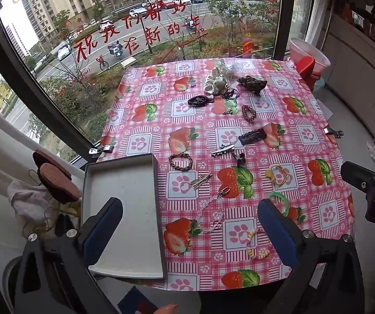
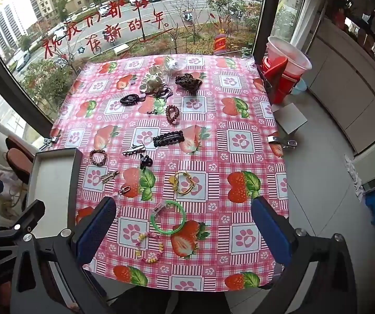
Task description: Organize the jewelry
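Note:
Jewelry and hair pieces lie scattered on the strawberry tablecloth (image 1: 305, 136). An empty grey tray (image 1: 124, 209) sits at the table's left front edge, also seen in the right wrist view (image 2: 54, 183). Near the front lie a green bangle (image 2: 167, 218), a pastel bead bracelet (image 2: 149, 247), a yellow bracelet (image 2: 183, 181), a clear bead chain (image 1: 213, 209) and a brown braided bracelet (image 1: 180, 161). My left gripper (image 1: 190, 225) is open above the tray's right edge. My right gripper (image 2: 184, 230) is open above the green bangle. Both are empty.
Farther back lie black clips (image 2: 168, 139), coil hair ties (image 2: 172, 114), a leopard claw clip (image 2: 188, 81) and a cream scrunchie (image 2: 152, 81). Metal clamps (image 2: 281, 141) pin the cloth. A big window is behind; red stools and a bucket (image 2: 284, 70) stand at right.

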`<state>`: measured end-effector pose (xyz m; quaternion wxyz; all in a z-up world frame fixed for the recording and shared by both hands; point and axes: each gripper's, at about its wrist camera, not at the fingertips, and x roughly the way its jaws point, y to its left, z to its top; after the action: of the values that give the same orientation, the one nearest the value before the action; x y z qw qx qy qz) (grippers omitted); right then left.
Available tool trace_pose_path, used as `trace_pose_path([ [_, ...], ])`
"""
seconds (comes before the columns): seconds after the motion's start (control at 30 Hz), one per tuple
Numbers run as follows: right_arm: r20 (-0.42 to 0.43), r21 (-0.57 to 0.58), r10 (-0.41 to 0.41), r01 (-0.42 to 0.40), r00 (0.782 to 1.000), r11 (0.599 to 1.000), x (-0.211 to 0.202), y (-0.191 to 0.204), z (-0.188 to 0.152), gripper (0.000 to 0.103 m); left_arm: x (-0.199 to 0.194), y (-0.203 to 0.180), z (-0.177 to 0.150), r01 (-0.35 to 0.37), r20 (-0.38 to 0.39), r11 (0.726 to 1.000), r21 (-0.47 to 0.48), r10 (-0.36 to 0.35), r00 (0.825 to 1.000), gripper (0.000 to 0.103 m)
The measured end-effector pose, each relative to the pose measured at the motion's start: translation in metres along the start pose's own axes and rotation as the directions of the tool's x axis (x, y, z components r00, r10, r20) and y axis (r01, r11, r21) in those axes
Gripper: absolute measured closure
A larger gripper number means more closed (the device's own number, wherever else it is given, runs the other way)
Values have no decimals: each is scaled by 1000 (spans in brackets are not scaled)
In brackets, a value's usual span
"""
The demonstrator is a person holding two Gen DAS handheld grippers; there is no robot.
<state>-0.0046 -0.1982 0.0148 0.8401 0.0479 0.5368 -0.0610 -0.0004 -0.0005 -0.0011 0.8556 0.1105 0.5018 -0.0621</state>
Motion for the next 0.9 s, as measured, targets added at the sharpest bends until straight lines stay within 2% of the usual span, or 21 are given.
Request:
trace_pose_path([
  [0.17,-6,-7,-5,5,1000,1000,-1,4,1,0,9,5,5,18,-28,1000,-9,-18,999,0],
  [0.9,-24,-1,-13,13,1000,1000,7,2,6,0,7,1,6,18,-23,1000,-8,-18,1000,0],
])
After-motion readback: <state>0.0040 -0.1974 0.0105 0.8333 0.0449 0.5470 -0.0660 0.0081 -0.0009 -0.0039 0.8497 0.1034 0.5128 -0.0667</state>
